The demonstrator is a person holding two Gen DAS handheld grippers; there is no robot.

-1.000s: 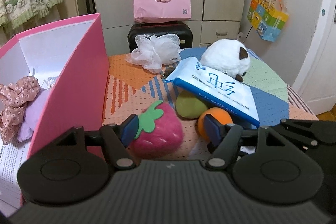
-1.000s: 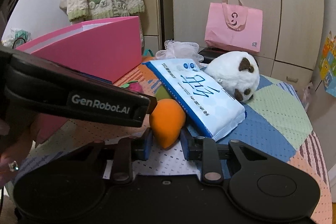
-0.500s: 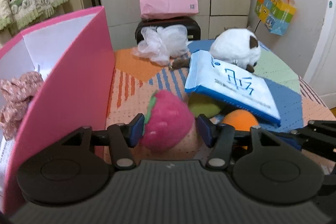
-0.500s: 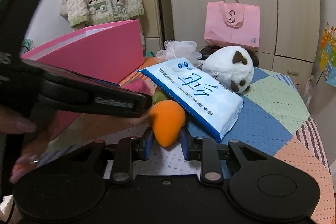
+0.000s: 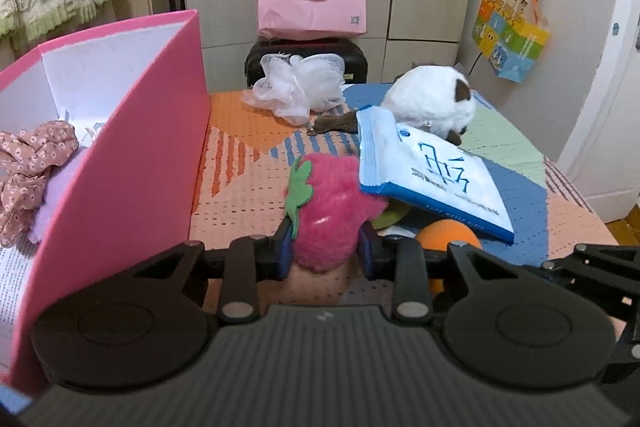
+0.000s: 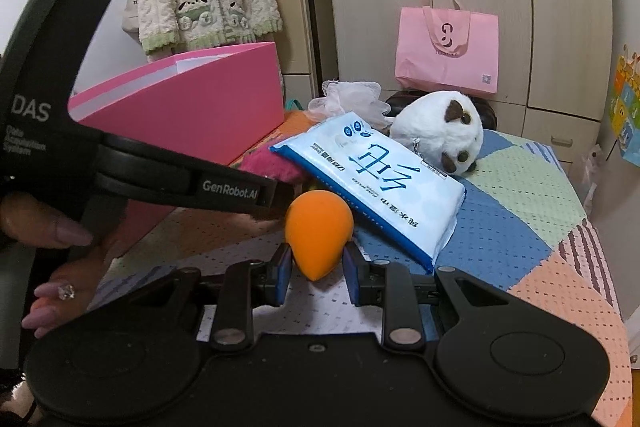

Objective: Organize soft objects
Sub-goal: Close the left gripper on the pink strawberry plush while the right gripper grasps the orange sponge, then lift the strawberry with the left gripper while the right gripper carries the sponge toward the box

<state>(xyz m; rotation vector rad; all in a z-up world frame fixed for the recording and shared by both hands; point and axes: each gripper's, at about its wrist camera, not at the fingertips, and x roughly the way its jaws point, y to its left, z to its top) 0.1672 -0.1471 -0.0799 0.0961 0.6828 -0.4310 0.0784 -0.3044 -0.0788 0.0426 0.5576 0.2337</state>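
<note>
A pink strawberry plush [image 5: 328, 211] with a green leaf sits between the blue pads of my left gripper [image 5: 325, 251]. Its jaws are closing and both pads press into the plush. The strawberry's top tucks under a blue-and-white wipes pack [image 5: 424, 171]. My right gripper [image 6: 316, 267] is shut on the narrow end of an orange egg-shaped sponge [image 6: 318, 227], which also touches the pack's edge [image 6: 376, 179]. An open pink box [image 5: 132, 163] stands just left of the strawberry, with a floral scrunchie [image 5: 32, 155] and a lilac soft item inside.
A white-and-brown plush [image 5: 432, 103] lies behind the wipes pack, a white mesh pouf [image 5: 300, 87] at the table's far edge, and a green soft item [image 5: 390, 215] under the pack. A person's hand [image 6: 60, 267] holds the left tool. The patchwork cloth [image 6: 540, 211] is bare on the right.
The left gripper's jaws came together from wide apart onto the strawberry plush, which now sits against the wipes pack. The right gripper kept its hold on the orange sponge.
</note>
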